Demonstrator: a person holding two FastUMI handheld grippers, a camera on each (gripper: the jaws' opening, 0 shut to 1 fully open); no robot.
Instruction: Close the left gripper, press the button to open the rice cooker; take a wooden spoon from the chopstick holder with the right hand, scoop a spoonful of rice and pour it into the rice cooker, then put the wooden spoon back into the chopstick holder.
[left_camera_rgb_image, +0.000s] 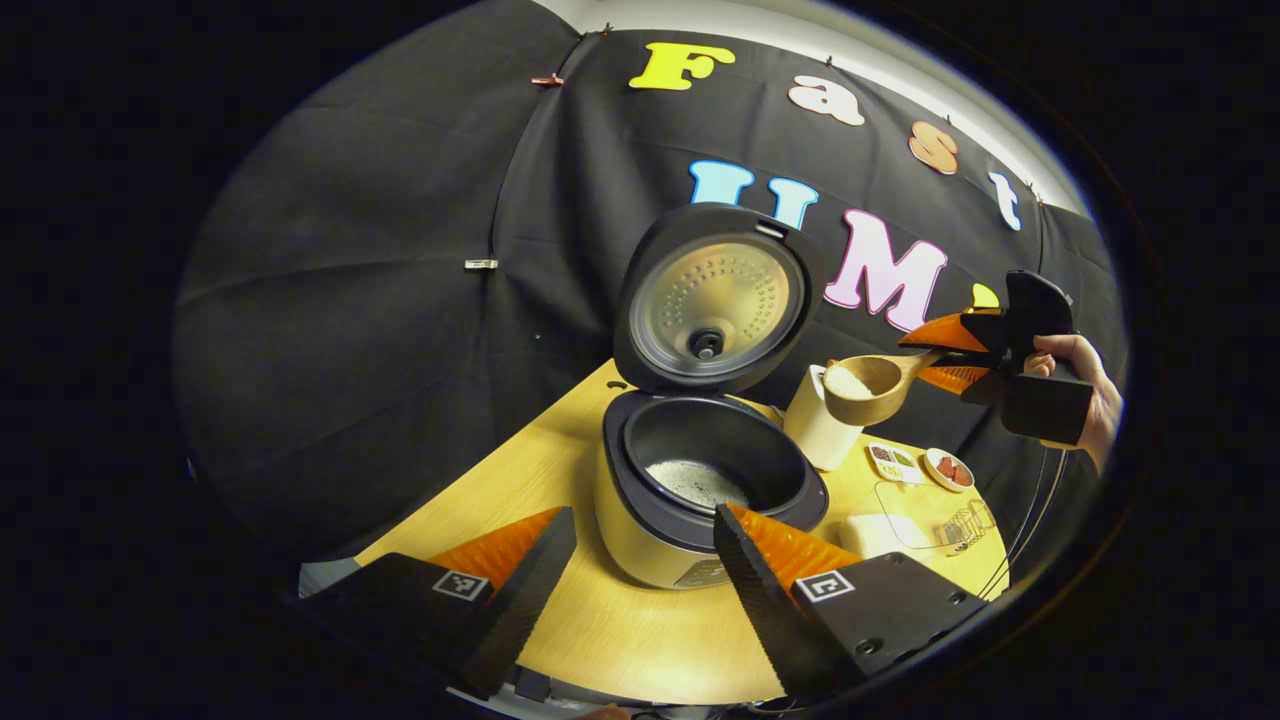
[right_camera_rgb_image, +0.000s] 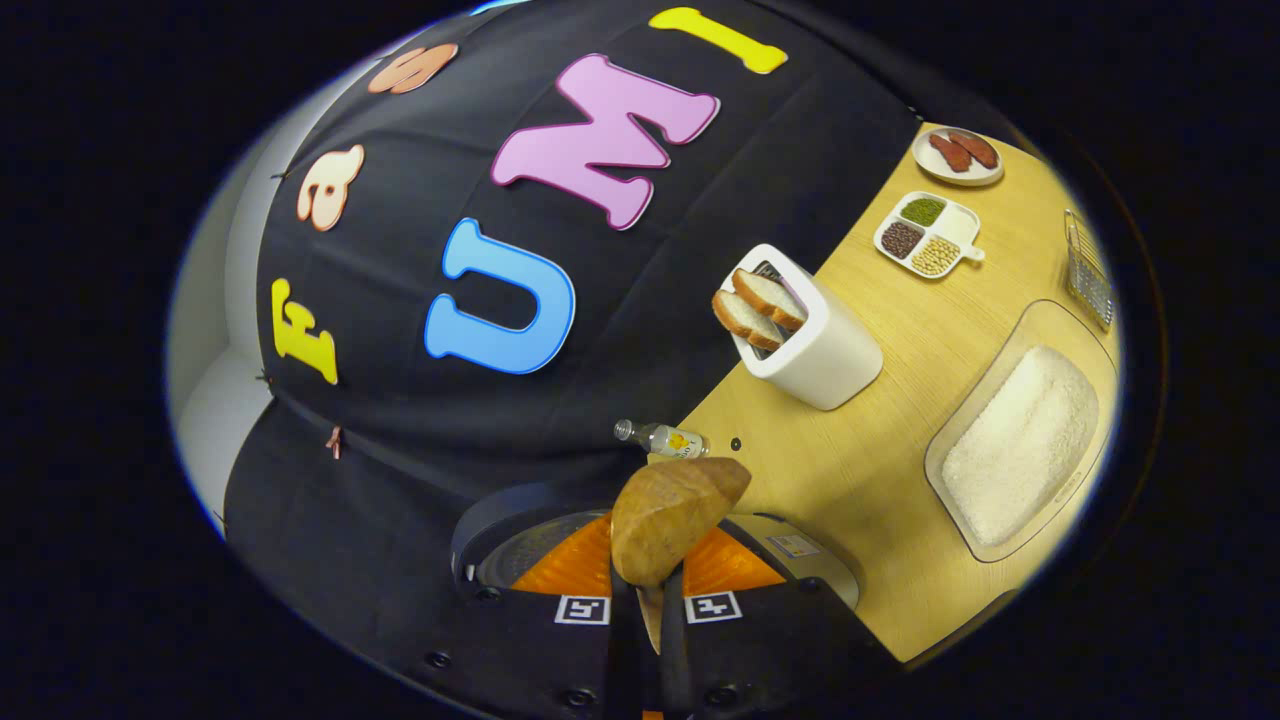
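The right claw (left_camera_rgb_image: 945, 352), pinching the wooden spoon (left_camera_rgb_image: 868, 388) loaded with rice, is carrying it toward the open rice cooker (left_camera_rgb_image: 700, 480) on the desk (left_camera_rgb_image: 640, 620); tipping comes next, while the left claw (left_camera_rgb_image: 640, 560) is hanging spread.

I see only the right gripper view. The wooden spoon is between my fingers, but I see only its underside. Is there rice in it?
Observer: Yes. In the left gripper view the wooden spoon carries a small white heap of rice.
Operator: Is it already above the pot?
Observer: Not yet. In that view it hangs to the right of the rice cooker, in front of the white toaster.
Operator: Is the lid open?
Observer: Yes, the lid stands upright and the pot is uncovered.
Operator: And the left gripper?
Observer: The left gripper is open, before the cooker, holding nothing.
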